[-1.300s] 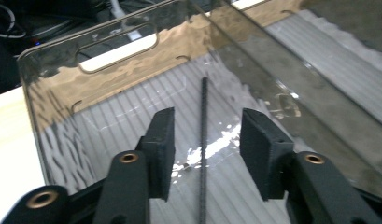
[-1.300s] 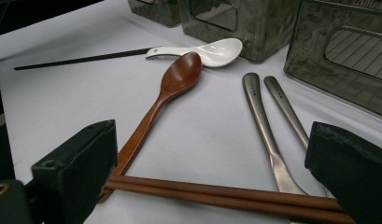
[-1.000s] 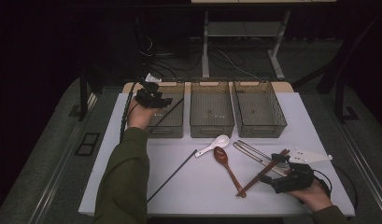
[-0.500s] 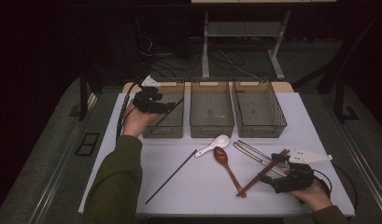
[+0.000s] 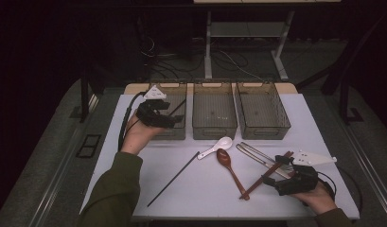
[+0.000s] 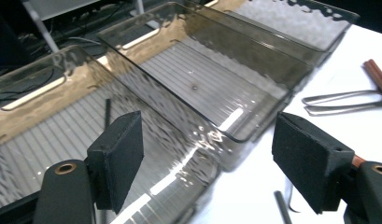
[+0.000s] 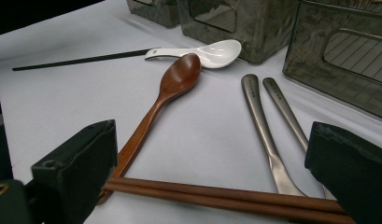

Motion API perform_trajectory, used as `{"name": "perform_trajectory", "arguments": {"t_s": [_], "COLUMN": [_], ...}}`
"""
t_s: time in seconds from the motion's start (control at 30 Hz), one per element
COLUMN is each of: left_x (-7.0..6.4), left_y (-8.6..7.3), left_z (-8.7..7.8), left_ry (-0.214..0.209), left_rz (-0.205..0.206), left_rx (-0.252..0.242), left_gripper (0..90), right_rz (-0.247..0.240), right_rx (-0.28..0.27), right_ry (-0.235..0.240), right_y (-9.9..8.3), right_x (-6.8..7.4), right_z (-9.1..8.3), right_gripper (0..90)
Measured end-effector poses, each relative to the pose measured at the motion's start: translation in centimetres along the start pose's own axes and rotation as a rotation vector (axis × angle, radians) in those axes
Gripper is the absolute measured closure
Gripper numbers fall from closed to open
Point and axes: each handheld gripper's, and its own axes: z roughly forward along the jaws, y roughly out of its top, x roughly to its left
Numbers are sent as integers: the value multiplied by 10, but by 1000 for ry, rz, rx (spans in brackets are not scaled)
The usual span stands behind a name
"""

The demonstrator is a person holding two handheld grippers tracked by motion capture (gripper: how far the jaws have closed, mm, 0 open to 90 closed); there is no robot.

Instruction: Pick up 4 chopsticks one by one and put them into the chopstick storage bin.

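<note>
hovering over the left bin, left gripper jaws wide and empty, right gripper jaws wide astride brown chopsticks

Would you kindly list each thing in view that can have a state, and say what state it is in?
Left gripper: open, over the left bin.
Right gripper: open, jaws either side of the brown chopsticks.
Left bin: holds one black chopstick.
Middle bin: empty.
Right bin: empty.
Wooden spoon: on the table, bowl up.
White spoon: on the table, bowl up.
</note>
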Motion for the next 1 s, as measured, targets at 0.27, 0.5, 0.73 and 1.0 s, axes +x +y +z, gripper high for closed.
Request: {"name": "perform_trajectory", "arguments": {"t_s": [0.27,0.5,0.73,1.0], "left_x": [-23,-38,-52,-68], "left_y": [-16,-30,-48,-71], "left_z": [-6,-11,-14,-13], "left_ry": [-10,-10,-17,-32], "left_rz": [19,16,19,12], "left_rx": [-21,-12,-7,-9], "left_gripper": [243,248,276,344], "right_rz": [8,-1,3,2], "right_rx": [4,2,-2,2], "right_ry": [0,-2,-8,-9], "right_y": [0,0,0,0], "right_x": [0,0,-2,-1], "right_z": [0,0,1,1], "right_gripper": [28,28,28,28]}}
